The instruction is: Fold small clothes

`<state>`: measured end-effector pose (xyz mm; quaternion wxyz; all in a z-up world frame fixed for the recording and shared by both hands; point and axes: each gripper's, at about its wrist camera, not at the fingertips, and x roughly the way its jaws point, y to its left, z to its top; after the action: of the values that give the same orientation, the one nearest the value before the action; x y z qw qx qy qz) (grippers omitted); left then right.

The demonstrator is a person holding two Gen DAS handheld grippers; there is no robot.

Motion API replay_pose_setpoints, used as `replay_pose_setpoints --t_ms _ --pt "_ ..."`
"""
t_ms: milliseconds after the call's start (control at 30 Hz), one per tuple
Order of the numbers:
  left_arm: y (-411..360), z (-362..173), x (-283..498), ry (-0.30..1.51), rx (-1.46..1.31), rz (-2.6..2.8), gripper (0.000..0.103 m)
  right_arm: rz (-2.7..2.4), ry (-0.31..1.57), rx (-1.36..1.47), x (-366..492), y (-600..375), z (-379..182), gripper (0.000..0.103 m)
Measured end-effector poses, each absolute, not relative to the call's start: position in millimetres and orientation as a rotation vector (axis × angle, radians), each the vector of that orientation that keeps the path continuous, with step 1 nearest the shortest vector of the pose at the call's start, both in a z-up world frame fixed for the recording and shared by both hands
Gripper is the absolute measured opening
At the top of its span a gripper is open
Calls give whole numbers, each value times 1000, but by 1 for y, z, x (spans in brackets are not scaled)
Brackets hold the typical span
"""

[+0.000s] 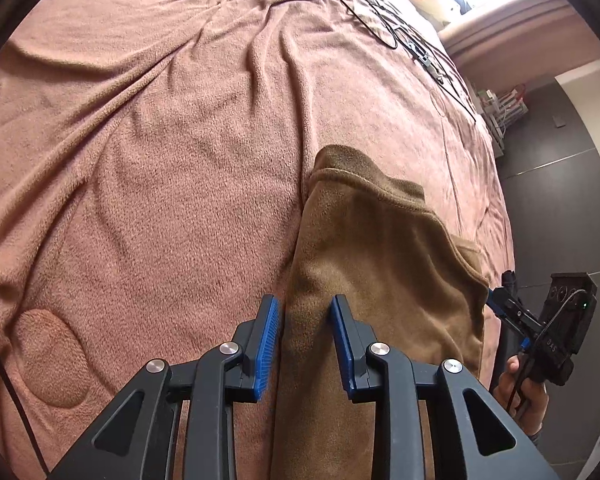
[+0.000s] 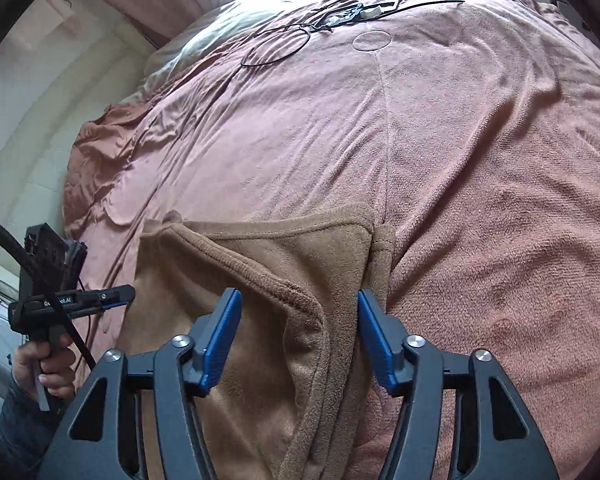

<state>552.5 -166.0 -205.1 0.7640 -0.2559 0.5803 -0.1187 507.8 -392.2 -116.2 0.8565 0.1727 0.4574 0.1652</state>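
Observation:
A brown fleece garment (image 1: 380, 248) lies folded on the pink blanket (image 1: 160, 160), near the bed's right edge. My left gripper (image 1: 304, 312) hovers over the garment's left edge, blue pads apart, the edge running between them without being pinched. In the right wrist view the same garment (image 2: 260, 264) shows a folded flap with a stitched hem. My right gripper (image 2: 298, 308) stands open above it, its pads wide on either side of the fold. Each gripper also shows in the other's view: the right gripper (image 1: 496, 300) by the garment's right side, the left gripper (image 2: 128, 294) at its left side.
A black cable (image 1: 364, 12) and small devices lie at the far end of the bed. The pink blanket (image 2: 460, 160) is wrinkled and spreads wide around the garment. Dark floor (image 1: 560, 200) lies past the bed edge. A hand (image 2: 48, 368) grips the left handle.

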Motion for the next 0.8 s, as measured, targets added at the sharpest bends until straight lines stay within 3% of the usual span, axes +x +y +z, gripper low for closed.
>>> replay_pose_setpoints --t_ms 33,67,100,567,633,733,800 --pt "-167 -206 555 1261 -552 -257 29 333 959 347 509 -391 -115 36" --pt "-168 -206 558 1262 -546 -256 29 326 958 336 510 -390 -114 19" --pt "-170 -207 561 1262 -542 -256 29 327 958 334 510 -391 -113 10" --pt "-185 -219 592 1247 -488 -236 29 209 960 315 497 -384 -111 7" --pt "-184 -222 596 1244 -488 -228 29 203 975 346 498 -386 -111 13" --pt "-182 -223 598 1237 -493 -216 29 190 981 368 493 -389 -105 30" --pt "-182 -221 599 1240 -479 -213 29 193 964 355 484 -390 -98 60"
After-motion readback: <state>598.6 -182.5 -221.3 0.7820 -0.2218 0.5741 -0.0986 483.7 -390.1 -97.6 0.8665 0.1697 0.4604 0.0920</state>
